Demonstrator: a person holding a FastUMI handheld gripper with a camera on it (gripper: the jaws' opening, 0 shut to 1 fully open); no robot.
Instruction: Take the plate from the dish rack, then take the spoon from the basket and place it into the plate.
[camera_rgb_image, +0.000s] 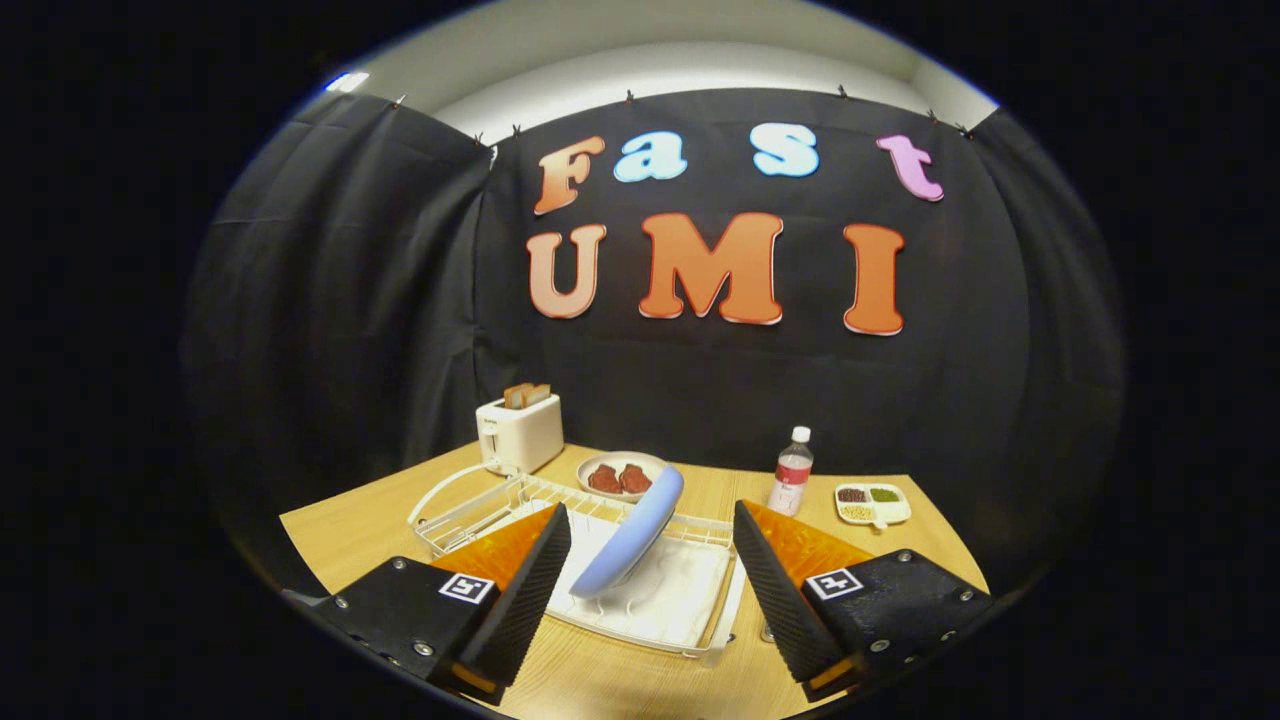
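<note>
We are seeing the pale blue plate (634, 535) standing on its edge in the white wire dish rack (640, 590), leaning over to one side. From our angle it is showing us mostly its rim, so it reads as a long curved band. Its long axis is running from low, near the front of the rack, up and away toward the table's far edge, with the upper end tipping toward the right. The lower end is resting on the rack's white drip tray; the upper end is rising above the rack's rear wire rail.

The rack is sitting near the middle of the wooden table (620, 685), its length slanting from the far left toward the near right. We are holding the hand-held gripper (652, 532) with its fingers wide apart, one on each side of the plate and neither touching it; the plate is lying between them and just ahead.

Beyond the rack, toward the far edge, a round plate with two dark brown pieces of food (621, 474) is sitting just behind the blue plate's upper end. At the far left corner a white toaster (520, 432) is holding slices of bread in its slots. Toward the far right a capped bottle (792, 472) is standing upright, and beside it a small divided dish (872, 503) is holding brown, green and pale contents.
</note>
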